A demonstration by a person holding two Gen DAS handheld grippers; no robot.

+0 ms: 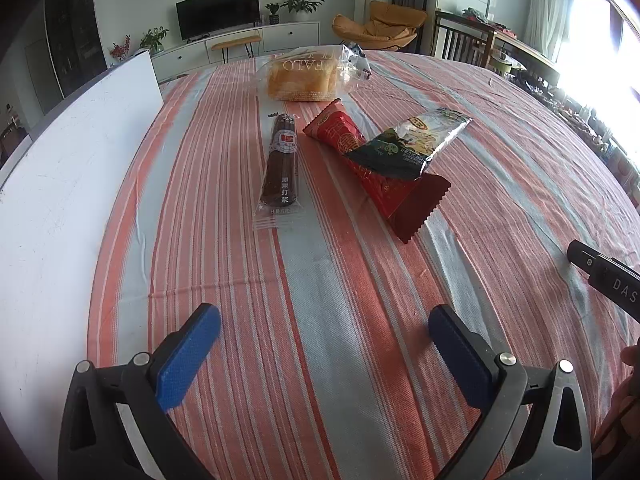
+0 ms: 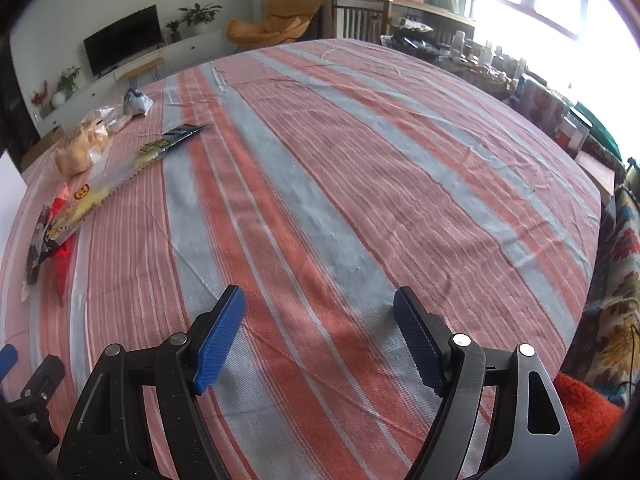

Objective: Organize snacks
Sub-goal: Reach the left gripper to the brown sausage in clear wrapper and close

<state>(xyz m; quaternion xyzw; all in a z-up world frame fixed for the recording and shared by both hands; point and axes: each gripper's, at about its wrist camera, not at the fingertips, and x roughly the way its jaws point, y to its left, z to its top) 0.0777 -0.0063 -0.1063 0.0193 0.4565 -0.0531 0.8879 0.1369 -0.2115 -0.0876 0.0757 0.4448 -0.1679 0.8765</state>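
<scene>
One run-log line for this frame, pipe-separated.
left gripper open, empty | right gripper open, empty | green packet overlapping red packet | snacks untouched

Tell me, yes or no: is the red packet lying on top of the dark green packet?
No, the dark green packet lies across the red packet, covering its middle.

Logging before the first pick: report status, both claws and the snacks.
Left claw open, empty. Right claw open, empty. Green packet lies across red packet; brown bar beside, bread bag behind. Striped tablecloth bare ahead.
</scene>
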